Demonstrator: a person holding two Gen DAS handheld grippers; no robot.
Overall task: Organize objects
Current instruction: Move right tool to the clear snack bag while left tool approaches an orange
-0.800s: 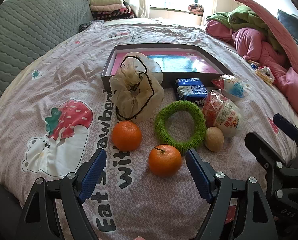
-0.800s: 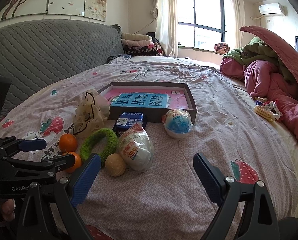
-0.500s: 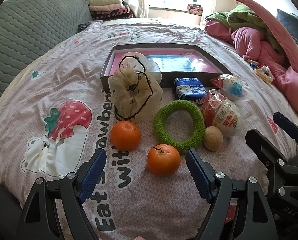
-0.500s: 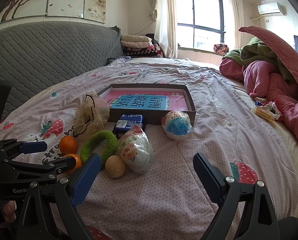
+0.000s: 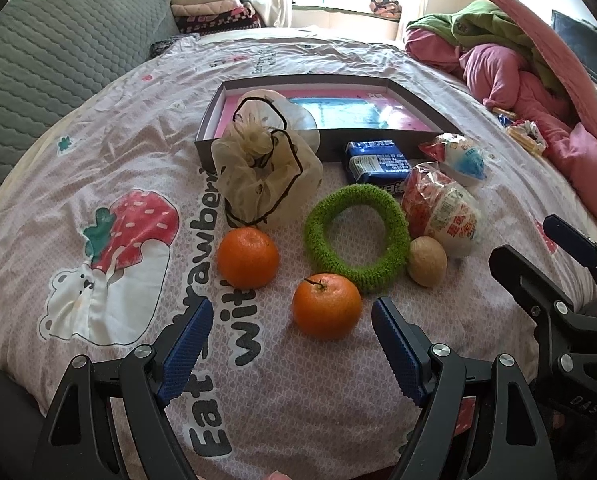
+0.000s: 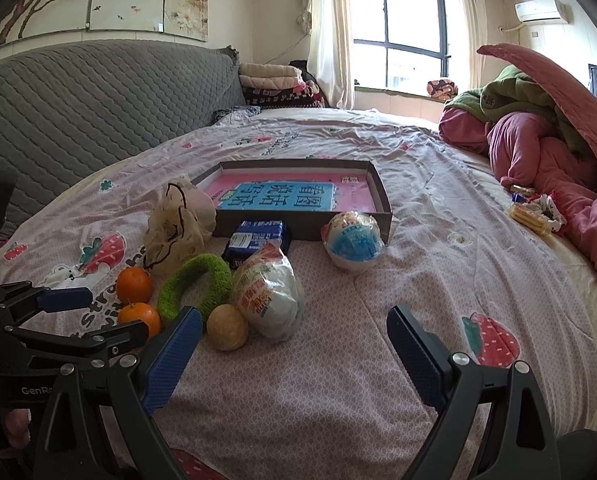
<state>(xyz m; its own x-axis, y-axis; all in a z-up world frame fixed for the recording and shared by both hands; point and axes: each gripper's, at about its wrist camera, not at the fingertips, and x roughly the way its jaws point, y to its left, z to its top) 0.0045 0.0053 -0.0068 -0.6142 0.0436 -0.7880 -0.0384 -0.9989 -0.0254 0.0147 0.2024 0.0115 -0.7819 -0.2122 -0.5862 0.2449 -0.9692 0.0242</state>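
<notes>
Left wrist view: the left gripper [image 5: 288, 344], lower centre, stands wide apart and empty, as does the right gripper [image 6: 294, 350]. Just beyond it lies an orange [image 5: 326, 306]; a second orange [image 5: 247, 257] and a green ring [image 5: 356, 237] sit mid-frame; the cloth pouch [image 5: 264, 176] and open box [image 5: 418, 114] lie above, on the bedsheet [image 5: 98, 152].

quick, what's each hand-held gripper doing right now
Left hand-held gripper: open, holding nothing.
Right hand-held gripper: open, holding nothing.
</notes>
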